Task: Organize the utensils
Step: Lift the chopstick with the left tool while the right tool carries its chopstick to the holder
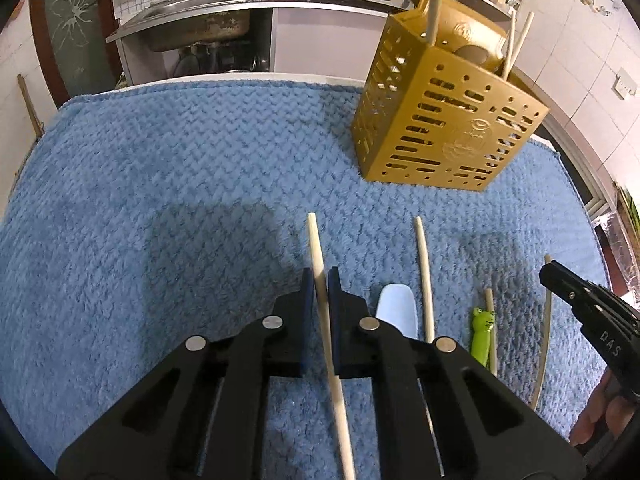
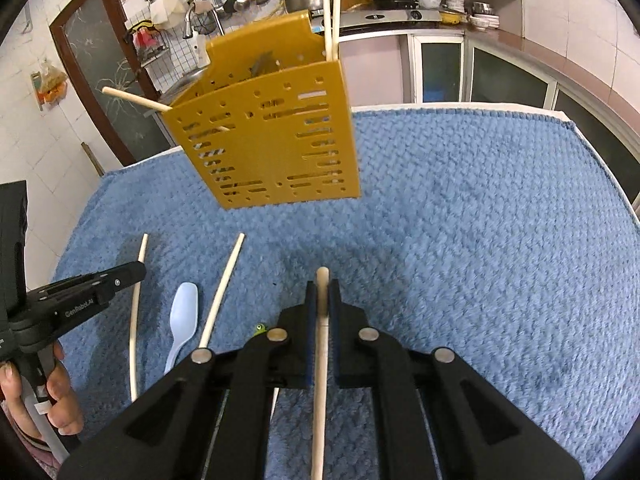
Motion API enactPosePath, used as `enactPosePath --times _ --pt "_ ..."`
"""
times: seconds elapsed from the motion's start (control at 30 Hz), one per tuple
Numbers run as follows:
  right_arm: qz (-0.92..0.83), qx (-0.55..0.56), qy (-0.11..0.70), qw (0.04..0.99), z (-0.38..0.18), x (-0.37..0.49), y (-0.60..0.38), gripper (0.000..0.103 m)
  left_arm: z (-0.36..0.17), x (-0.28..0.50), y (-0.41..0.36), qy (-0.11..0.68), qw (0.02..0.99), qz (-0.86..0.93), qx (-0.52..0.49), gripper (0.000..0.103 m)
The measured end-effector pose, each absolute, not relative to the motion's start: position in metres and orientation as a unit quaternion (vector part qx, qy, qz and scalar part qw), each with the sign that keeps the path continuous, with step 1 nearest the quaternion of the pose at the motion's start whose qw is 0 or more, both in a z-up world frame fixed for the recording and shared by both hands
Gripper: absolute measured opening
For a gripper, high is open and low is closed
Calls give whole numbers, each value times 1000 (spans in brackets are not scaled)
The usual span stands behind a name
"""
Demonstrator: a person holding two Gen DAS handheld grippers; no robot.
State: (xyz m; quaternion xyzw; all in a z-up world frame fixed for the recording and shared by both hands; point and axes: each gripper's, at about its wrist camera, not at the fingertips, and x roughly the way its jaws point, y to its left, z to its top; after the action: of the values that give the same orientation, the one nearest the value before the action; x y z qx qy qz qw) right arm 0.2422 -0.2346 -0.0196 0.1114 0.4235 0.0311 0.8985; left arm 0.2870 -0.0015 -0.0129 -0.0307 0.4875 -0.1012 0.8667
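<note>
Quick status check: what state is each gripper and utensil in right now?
Left hand-held gripper: shut on a wooden chopstick.
Right hand-held gripper: shut on another wooden chopstick.
Gold slotted plastic utensil holder: upright, holding chopsticks.
Pale blue plastic spoon: lying loose on the towel.

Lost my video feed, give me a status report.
Left gripper shut on one chopstick, right gripper shut on another chopstick. Gold holder upright ahead, path open. Spoon, loose chopsticks remain on towel.

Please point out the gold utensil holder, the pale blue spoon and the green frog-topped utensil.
gold utensil holder [image 2: 272, 140]: right wrist view, on its slotted front wall.
pale blue spoon [image 2: 184, 314]: right wrist view, on the bowl.
green frog-topped utensil [image 1: 483, 334]: left wrist view, on the frog figure.
</note>
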Motion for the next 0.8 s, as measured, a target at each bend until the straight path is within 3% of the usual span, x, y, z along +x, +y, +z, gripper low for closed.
enactPosePath --times 0.8 --pt "28 73 310 947 57 206 -241 6 79 242 -16 370 918 -142 -29 5"
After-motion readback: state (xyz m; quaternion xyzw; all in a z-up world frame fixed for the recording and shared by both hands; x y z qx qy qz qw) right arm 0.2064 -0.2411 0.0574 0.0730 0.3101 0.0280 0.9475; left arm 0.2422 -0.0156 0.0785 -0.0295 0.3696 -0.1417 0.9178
